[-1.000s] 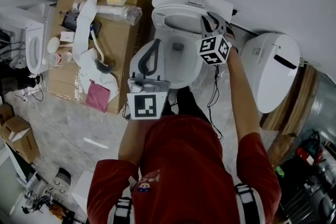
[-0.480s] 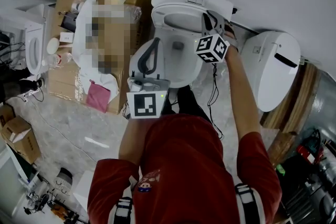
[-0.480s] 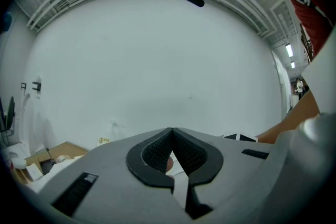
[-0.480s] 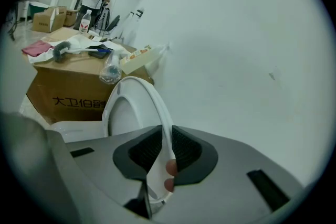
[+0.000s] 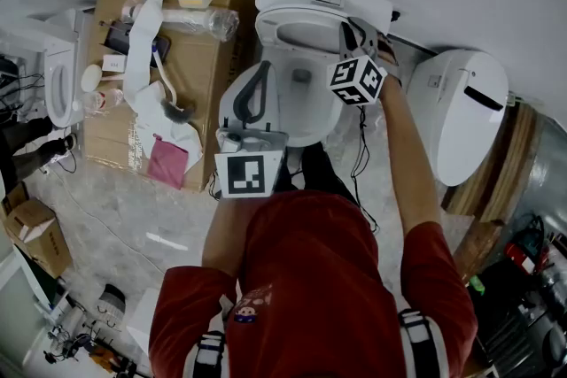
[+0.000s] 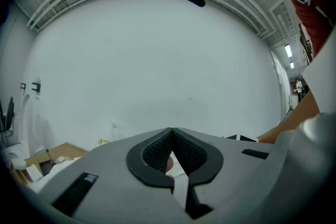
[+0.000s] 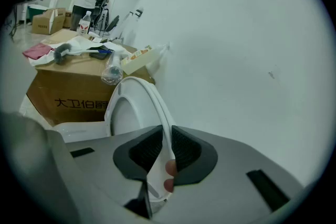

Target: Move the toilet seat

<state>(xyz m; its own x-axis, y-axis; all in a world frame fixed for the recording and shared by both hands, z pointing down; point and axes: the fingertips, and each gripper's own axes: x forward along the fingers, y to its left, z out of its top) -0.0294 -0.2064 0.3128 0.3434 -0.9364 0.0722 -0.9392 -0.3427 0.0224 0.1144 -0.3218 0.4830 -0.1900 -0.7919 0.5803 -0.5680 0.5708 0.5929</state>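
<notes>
Floor [image 5: 115, 208] carries toilet [image 5: 323, 0] and cardboard box [image 5: 202, 71].

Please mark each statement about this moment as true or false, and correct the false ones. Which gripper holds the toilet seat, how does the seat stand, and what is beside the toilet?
1. The right gripper is shut on the toilet seat. True.
2. The left gripper also grips the seat. False: its jaws are together with nothing between them.
3. The seat lies flat on the bowl. False: it stands raised, up on its edge.
4. A cardboard box stands beside the toilet. True.
5. A pink cloth lies inside the toilet. False: it lies on the box.
</notes>
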